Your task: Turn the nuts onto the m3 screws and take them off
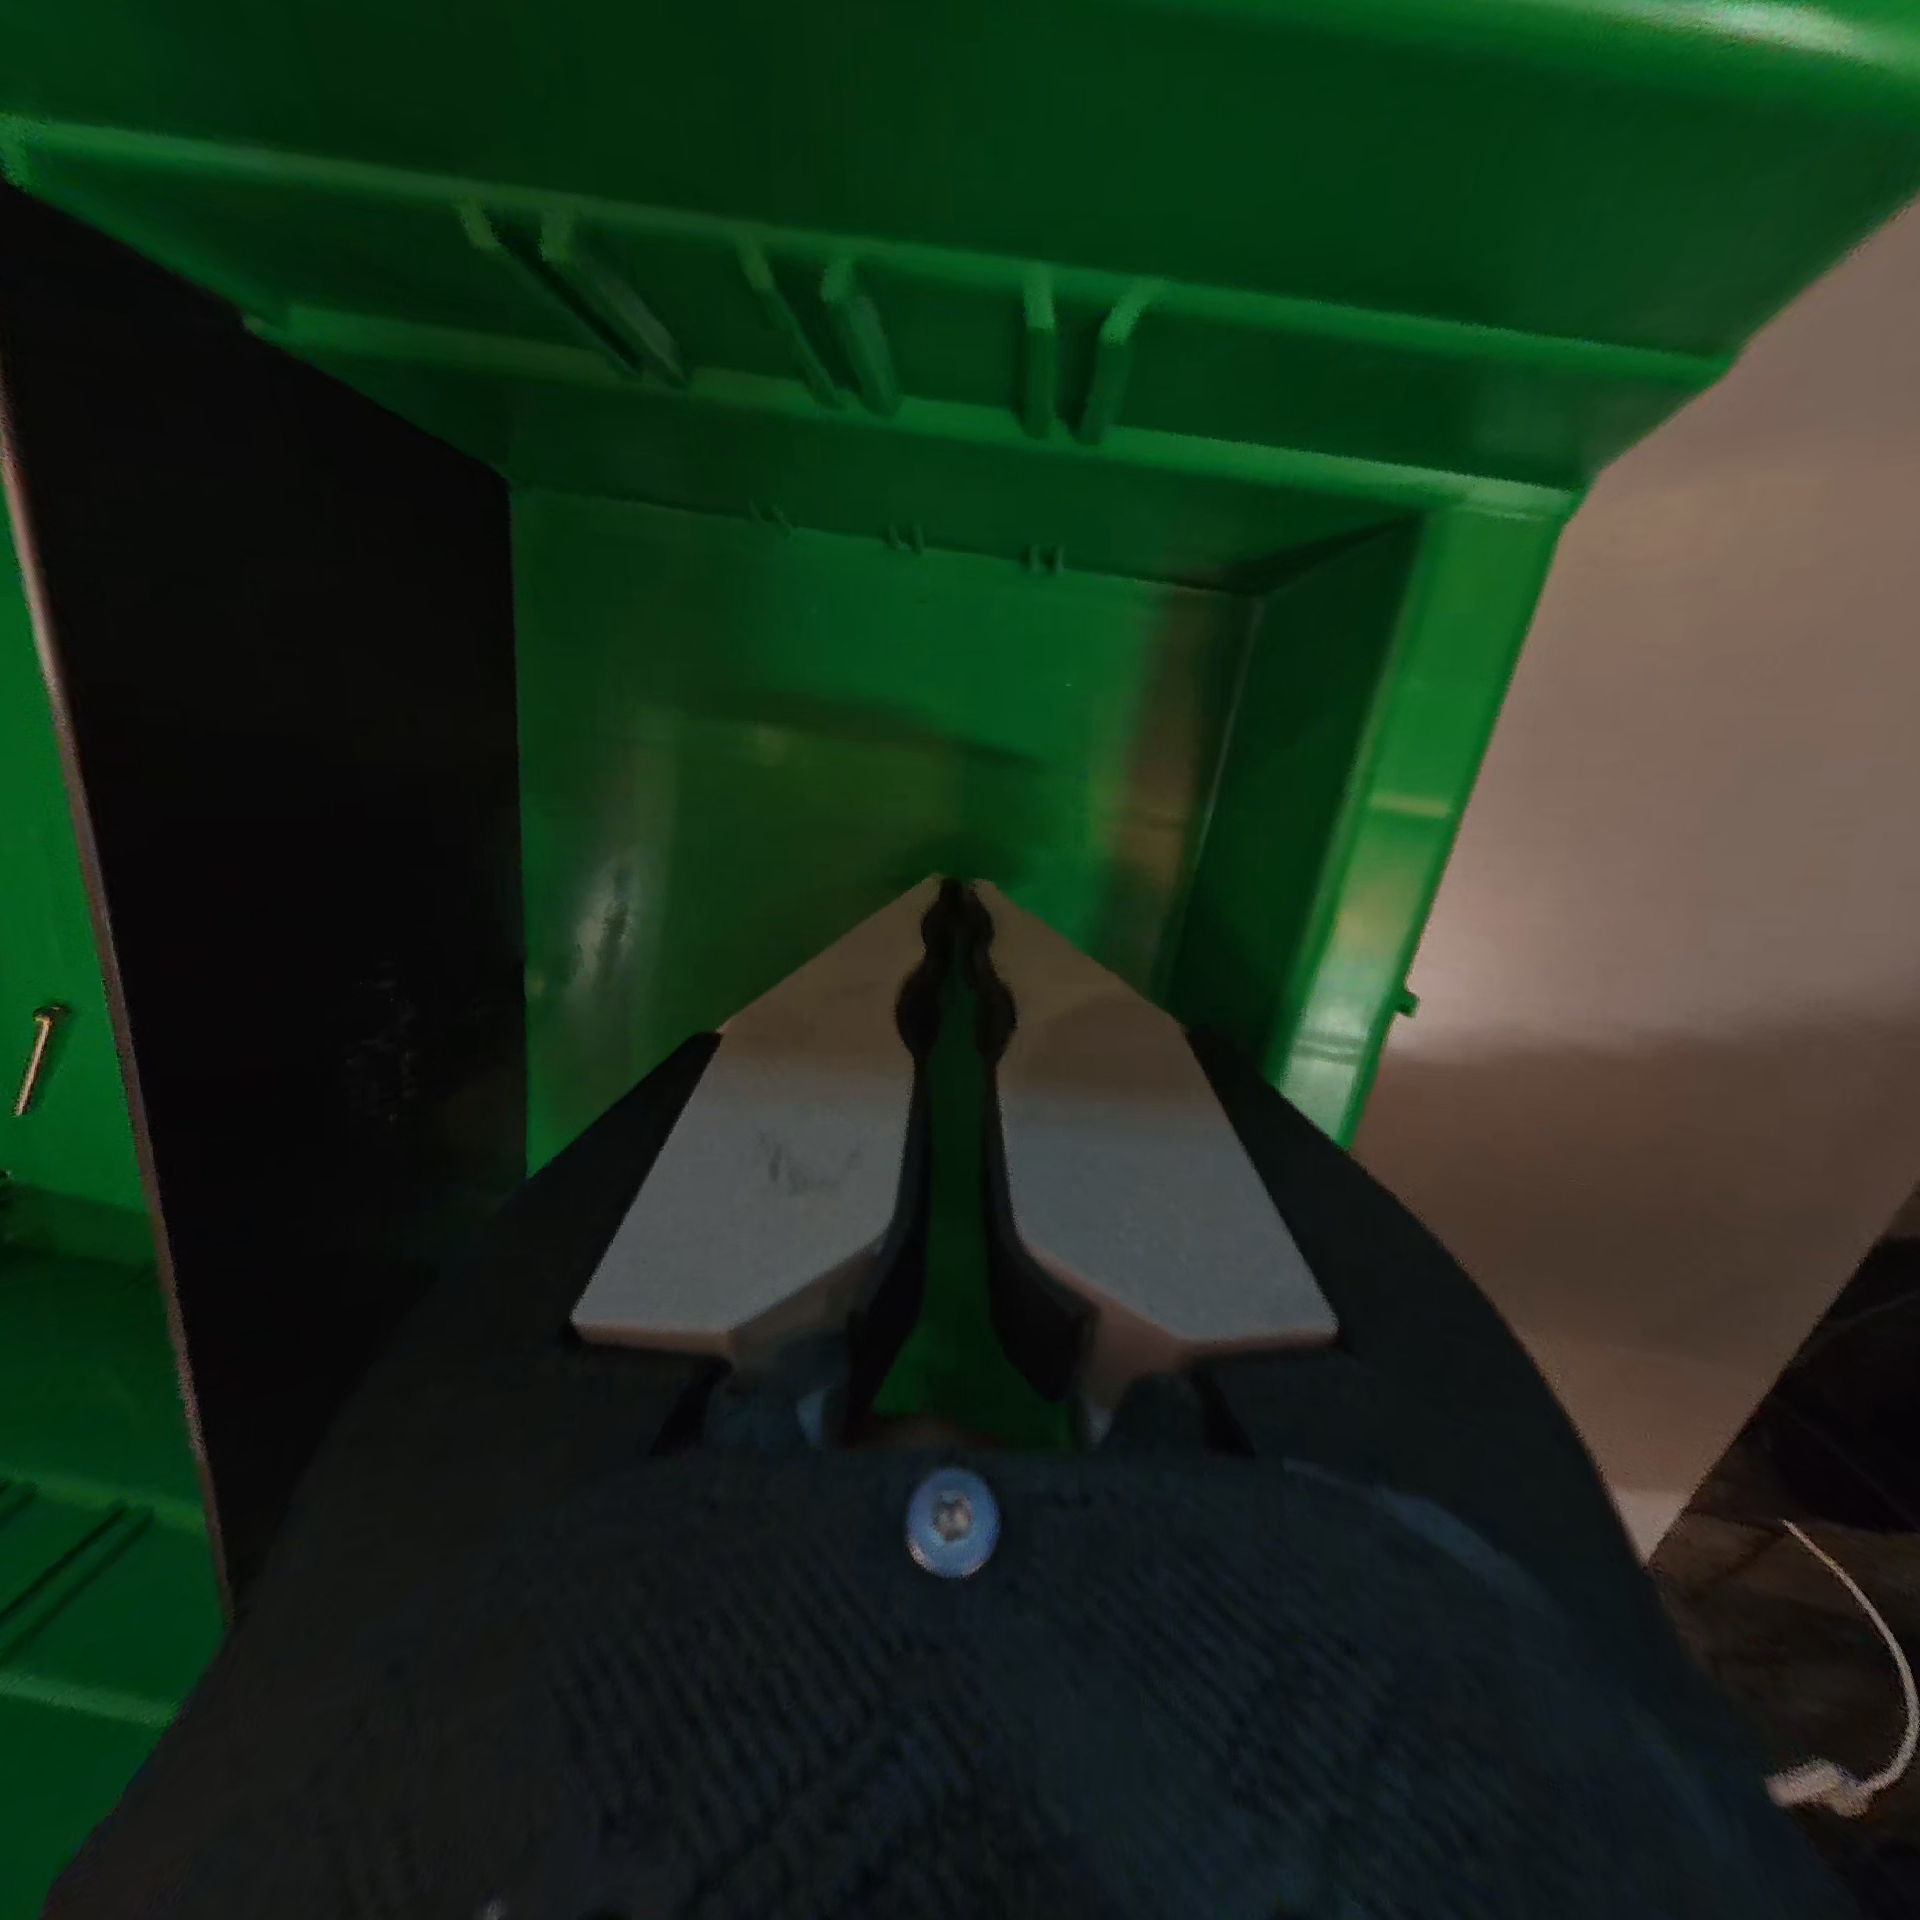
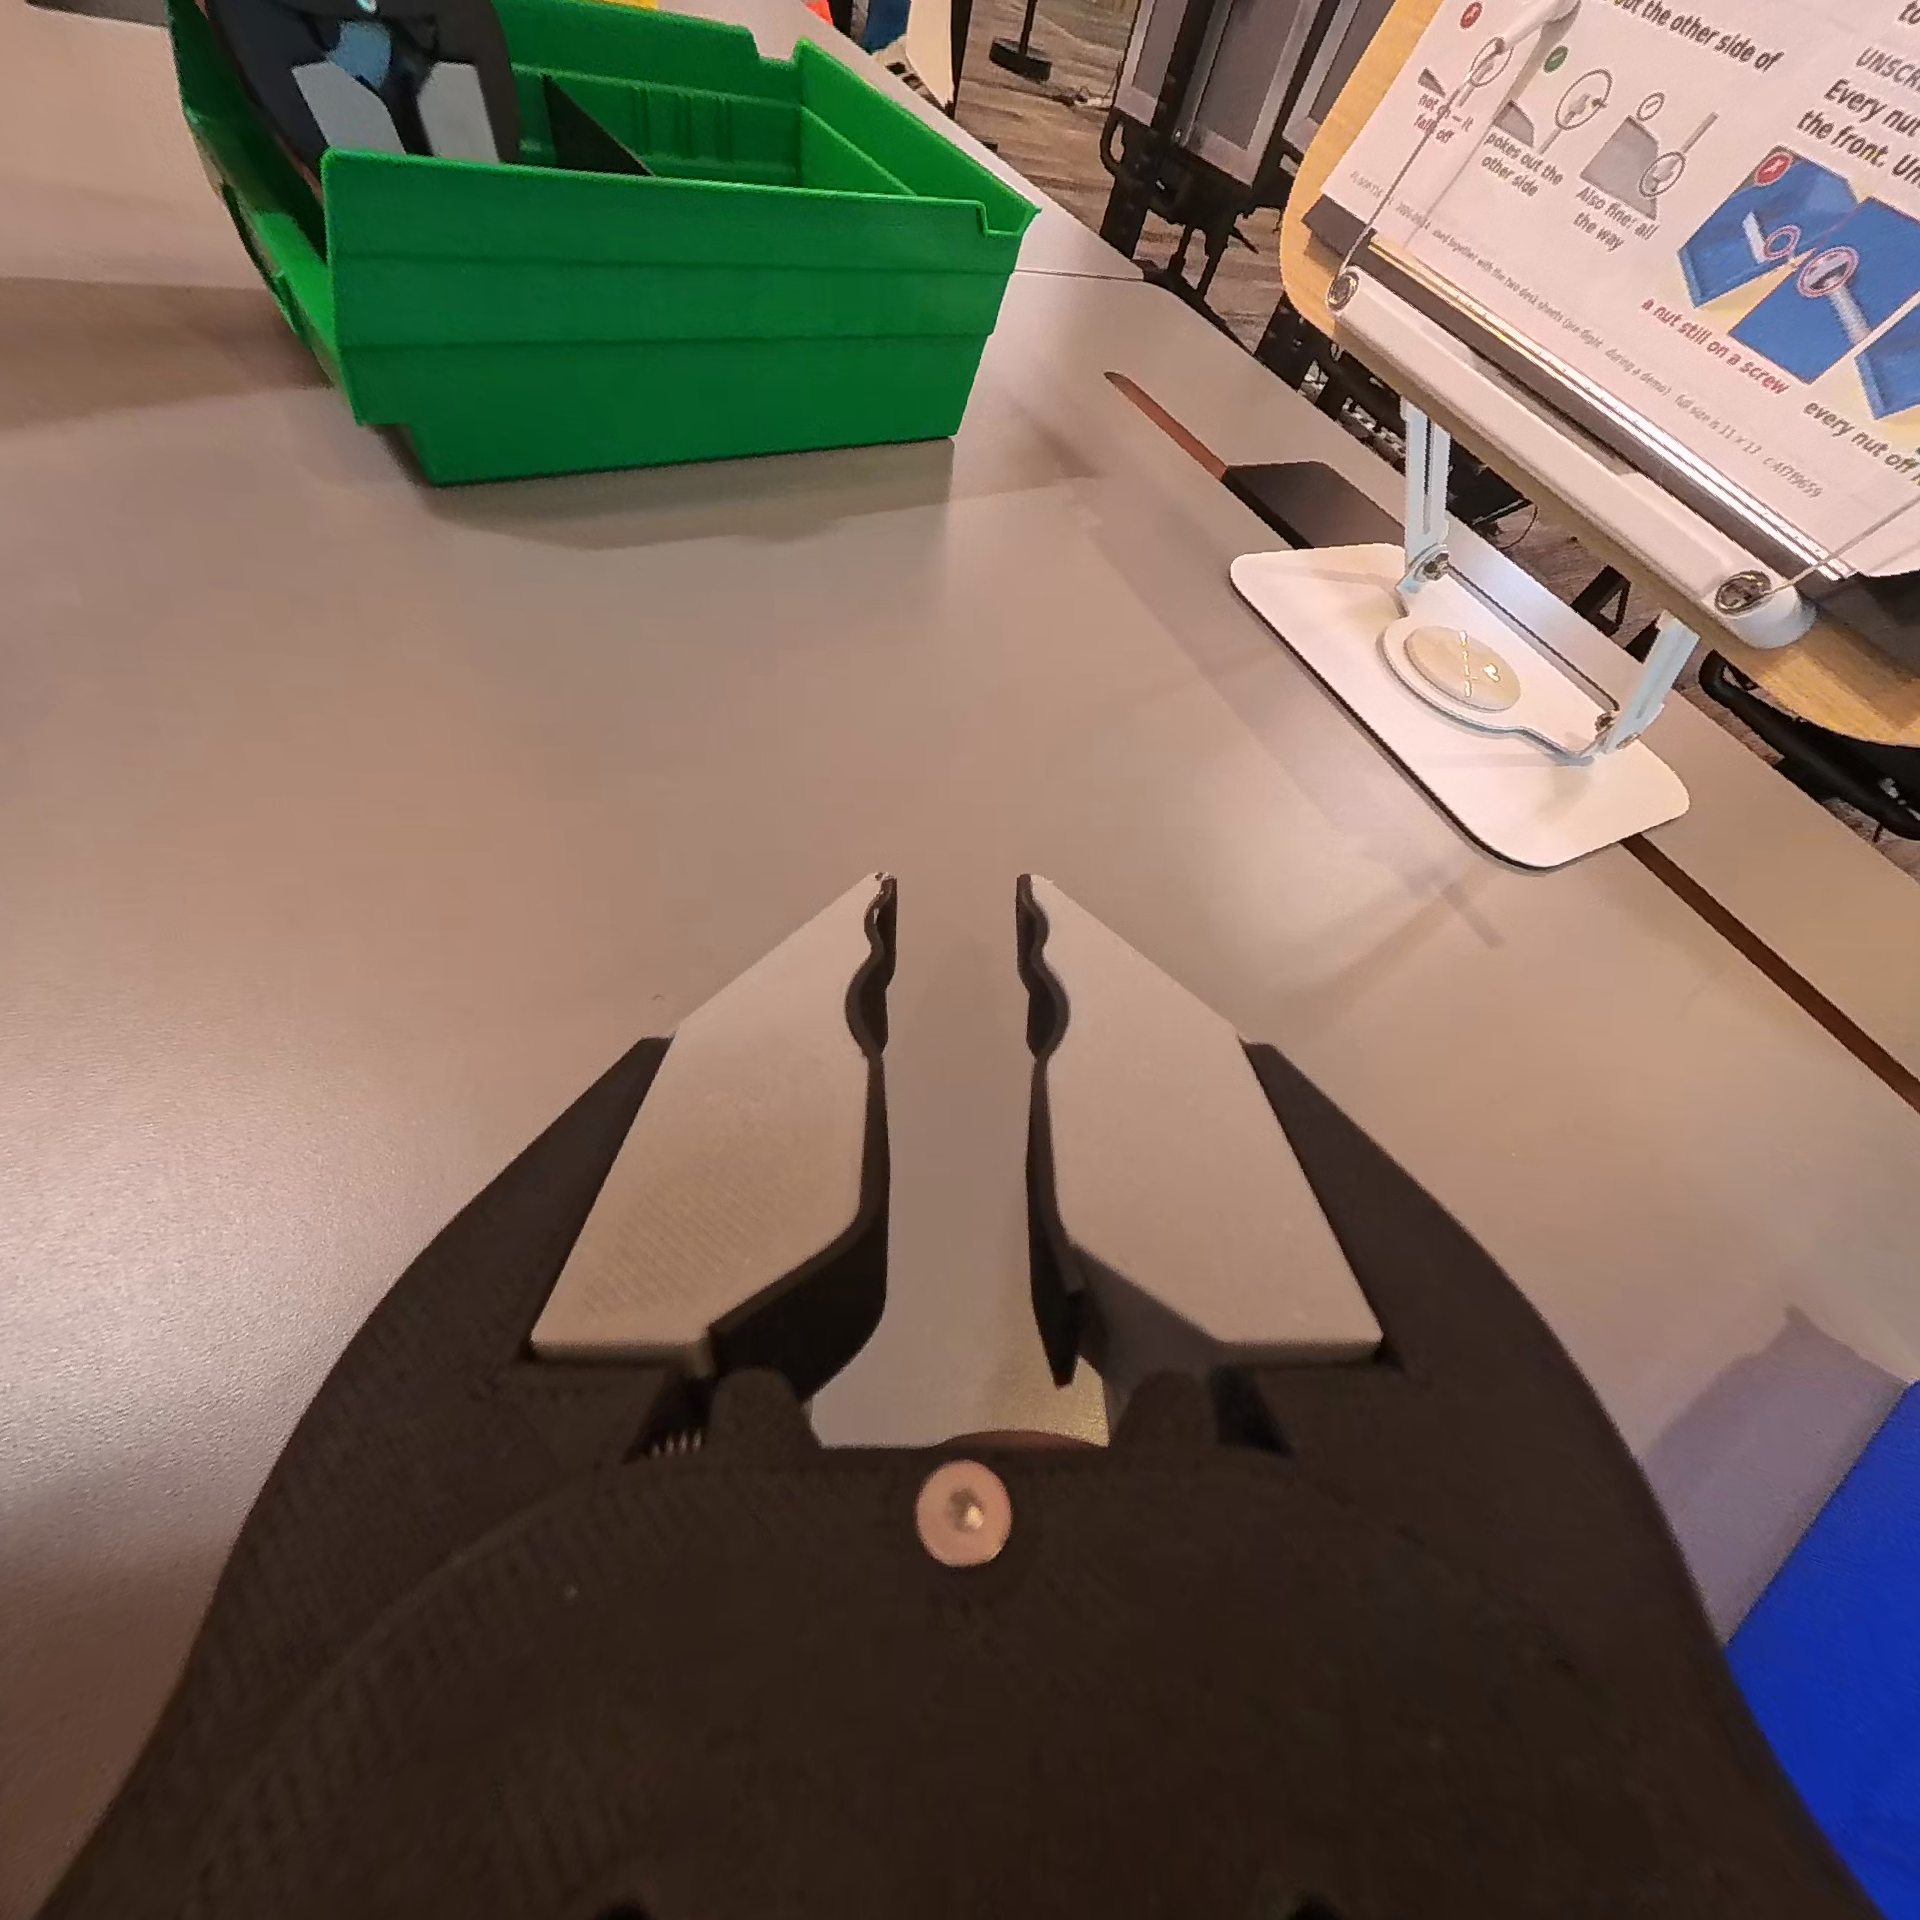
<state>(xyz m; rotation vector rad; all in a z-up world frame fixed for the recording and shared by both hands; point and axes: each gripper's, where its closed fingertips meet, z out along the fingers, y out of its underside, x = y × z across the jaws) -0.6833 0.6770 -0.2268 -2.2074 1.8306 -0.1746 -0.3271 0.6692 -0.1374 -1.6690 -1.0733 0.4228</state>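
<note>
My left gripper (image 1: 951, 891) reaches into a compartment of the green bin (image 1: 935, 675), its tips touching just above the bin floor. I see nothing between the tips. A brass-coloured screw (image 1: 40, 1055) lies in the compartment to the left, beyond a black divider (image 1: 291, 831). No nut shows in either view. My right gripper (image 2: 954, 883) is open and empty, low over the grey table (image 2: 623, 727). In the right wrist view the green bin (image 2: 665, 301) stands at the far left, with the left gripper (image 2: 405, 104) dipped into it.
A white stand (image 2: 1455, 665) holding a printed instruction sheet (image 2: 1662, 208) is at the right of the table. A blue object (image 2: 1849, 1662) sits at the near right edge. A table seam and edge (image 2: 1766, 956) run along the right. The gap from one gripper's tips to the other's is roughly 35 centimeters. My left tips are roughly 20 centimeters from the brass-coloured screw (image 1: 40, 1055).
</note>
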